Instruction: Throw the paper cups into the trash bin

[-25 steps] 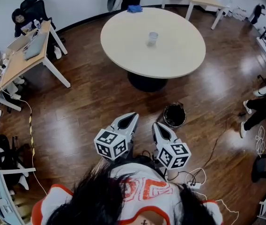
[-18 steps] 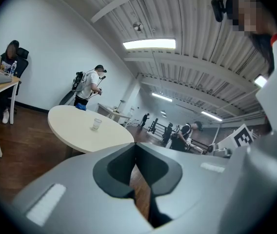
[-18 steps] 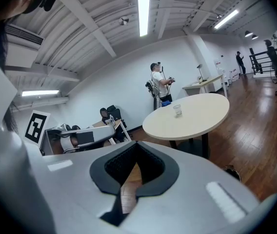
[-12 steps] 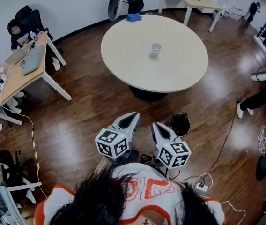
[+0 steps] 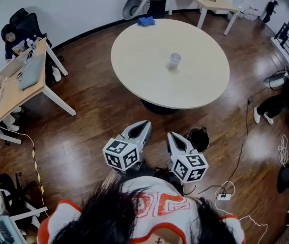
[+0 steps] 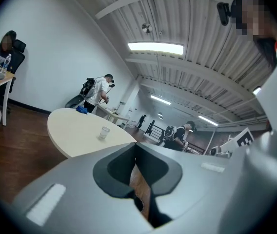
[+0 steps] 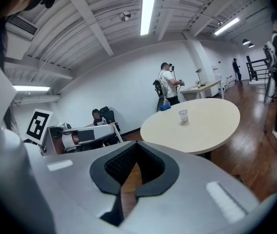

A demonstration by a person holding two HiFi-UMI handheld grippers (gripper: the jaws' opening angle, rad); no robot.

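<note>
A single clear paper cup (image 5: 174, 60) stands upright near the middle of the round beige table (image 5: 134, 70); it also shows small in the left gripper view (image 6: 103, 132) and the right gripper view (image 7: 183, 116). The black trash bin (image 5: 198, 139) sits on the wood floor by the table's near edge, just right of my right gripper (image 5: 171, 135). My left gripper (image 5: 143, 124) is held beside it, close to my chest. Both point toward the table, well short of the cup. Both are shut with nothing held, as the left gripper (image 6: 135, 147) and right gripper (image 7: 137, 147) show in their own views.
A blue cloth (image 5: 146, 21) lies at the table's far edge. A desk (image 5: 17, 80) with a laptop and a seated person stands at the left. Cables and a power strip (image 5: 224, 196) lie on the floor at the right. People stand at the back and right.
The table, cup and bin have drawn nearer and lower in the head view as I step forward. Both grippers keep the same pose and stay shut.
</note>
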